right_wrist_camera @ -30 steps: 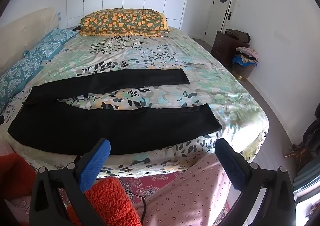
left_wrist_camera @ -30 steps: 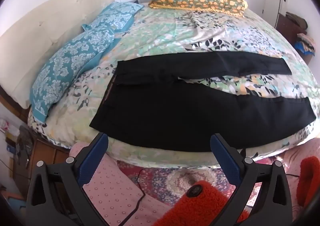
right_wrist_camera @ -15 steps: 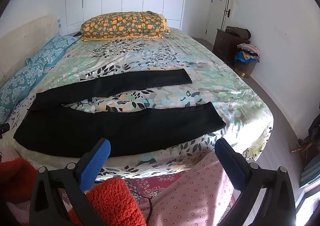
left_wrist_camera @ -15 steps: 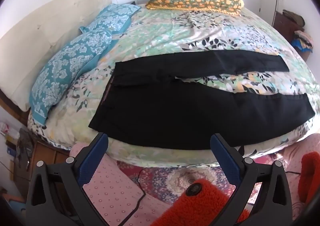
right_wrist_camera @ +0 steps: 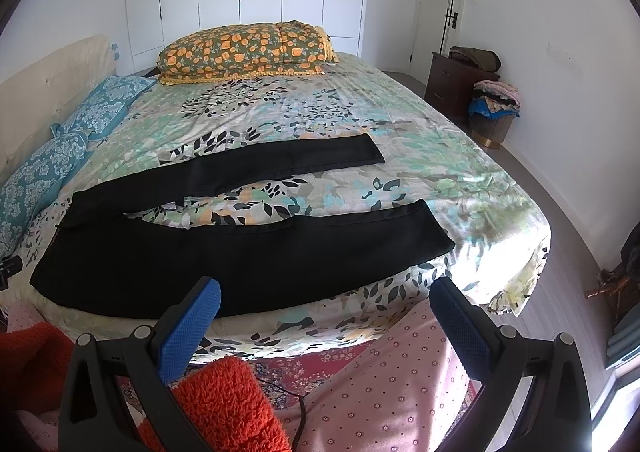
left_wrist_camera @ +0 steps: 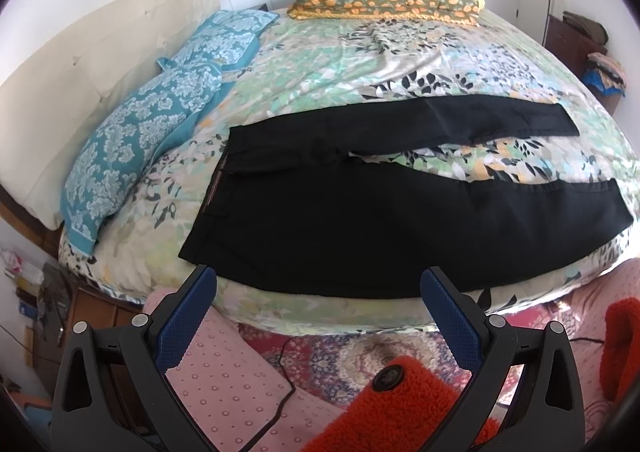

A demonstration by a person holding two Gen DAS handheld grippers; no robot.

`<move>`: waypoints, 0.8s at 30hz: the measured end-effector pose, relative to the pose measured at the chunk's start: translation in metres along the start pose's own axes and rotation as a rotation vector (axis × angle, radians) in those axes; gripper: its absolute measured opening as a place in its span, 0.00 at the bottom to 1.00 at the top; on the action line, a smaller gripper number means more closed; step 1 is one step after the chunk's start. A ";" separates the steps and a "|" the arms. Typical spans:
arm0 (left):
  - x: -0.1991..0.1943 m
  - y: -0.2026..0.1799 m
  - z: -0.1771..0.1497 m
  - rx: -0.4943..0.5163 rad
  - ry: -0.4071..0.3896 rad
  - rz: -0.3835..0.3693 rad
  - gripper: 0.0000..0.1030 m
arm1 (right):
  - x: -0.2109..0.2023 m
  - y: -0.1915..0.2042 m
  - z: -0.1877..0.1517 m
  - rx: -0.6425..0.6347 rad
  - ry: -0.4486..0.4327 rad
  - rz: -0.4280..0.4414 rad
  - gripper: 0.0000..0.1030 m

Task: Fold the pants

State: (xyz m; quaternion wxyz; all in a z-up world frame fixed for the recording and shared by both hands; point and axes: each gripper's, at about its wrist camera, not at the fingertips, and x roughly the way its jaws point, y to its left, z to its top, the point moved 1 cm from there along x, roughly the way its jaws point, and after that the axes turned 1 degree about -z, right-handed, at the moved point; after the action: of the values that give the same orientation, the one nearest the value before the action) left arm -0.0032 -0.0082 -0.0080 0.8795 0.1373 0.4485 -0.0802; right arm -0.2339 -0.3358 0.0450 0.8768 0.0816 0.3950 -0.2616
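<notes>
While I hold both tools off the near edge of the bed, my left tool stands wide open with nothing between its blue pads, and my right tool is spread just as wide and equally empty. Neither touches the cloth.

Black pants lie flat on the bed's floral cover, laid lengthwise along its near edge. Their waistband points toward the cream headboard, near the two blue patterned pillows that lie beside that headboard. From the waistband the two legs run away from the headboard and part in a V, with a strip of cover showing between them. One leg lies close to the bed's near edge, its hem close to the foot-end corner; the other leg's hem sits farther in, toward the middle of the bed. An orange-flowered folded quilt rests at the bed's far side, well apart from the pants.
</notes>
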 end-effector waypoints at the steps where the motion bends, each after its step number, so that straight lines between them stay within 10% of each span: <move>1: 0.000 -0.001 0.000 0.001 -0.001 0.002 0.99 | 0.001 0.000 0.000 0.000 0.001 0.002 1.00; 24: -0.037 0.012 0.013 -0.072 -0.116 -0.058 0.99 | -0.022 0.030 0.043 -0.087 -0.018 -0.061 1.00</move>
State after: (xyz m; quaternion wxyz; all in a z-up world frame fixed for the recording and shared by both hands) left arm -0.0117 0.0001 0.0308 0.9058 0.0877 0.4030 -0.0973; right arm -0.2021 -0.3172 0.0883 0.8748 0.0290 0.4004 -0.2713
